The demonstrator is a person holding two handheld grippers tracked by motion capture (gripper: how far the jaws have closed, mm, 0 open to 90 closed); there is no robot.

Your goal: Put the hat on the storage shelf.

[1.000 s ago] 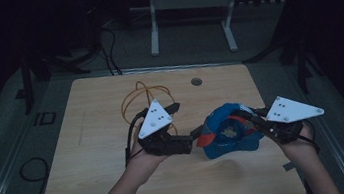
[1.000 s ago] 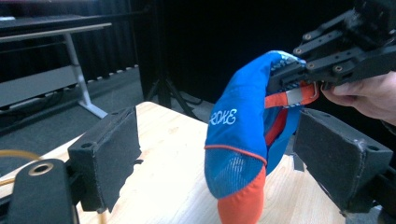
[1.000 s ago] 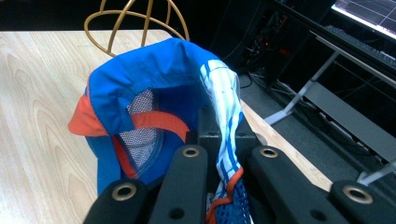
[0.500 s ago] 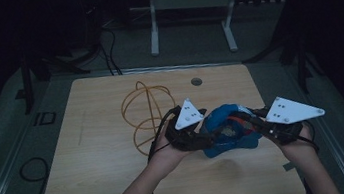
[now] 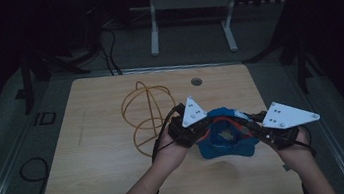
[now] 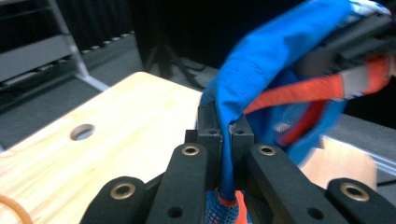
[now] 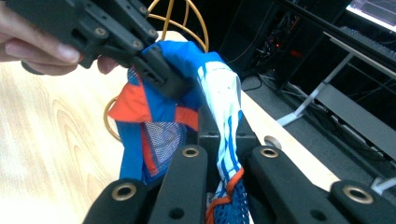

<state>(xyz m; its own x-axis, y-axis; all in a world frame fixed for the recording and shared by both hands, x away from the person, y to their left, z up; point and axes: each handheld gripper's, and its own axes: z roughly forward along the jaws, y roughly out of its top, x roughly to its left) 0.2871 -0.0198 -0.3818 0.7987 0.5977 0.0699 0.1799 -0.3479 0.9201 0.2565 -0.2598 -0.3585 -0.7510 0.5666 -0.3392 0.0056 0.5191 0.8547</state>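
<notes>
Blue fabric with orange trim, the garment (image 5: 227, 140) hangs above the wooden table (image 5: 101, 151), stretched between my two grippers. My left gripper (image 6: 226, 140) pinches a blue fold between its jaws; my right gripper (image 7: 219, 140) is pressed onto a white-striped edge. Yellow wire frame (image 5: 146, 111) stands just beside my left hand (image 5: 169, 150).

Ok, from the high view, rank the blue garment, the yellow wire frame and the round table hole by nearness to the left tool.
1. Blue garment: clamped in the left tool, on its right.
2. Yellow wire frame: just beyond, to its left.
3. Round table hole: farthest, near the table's far edge.
</notes>
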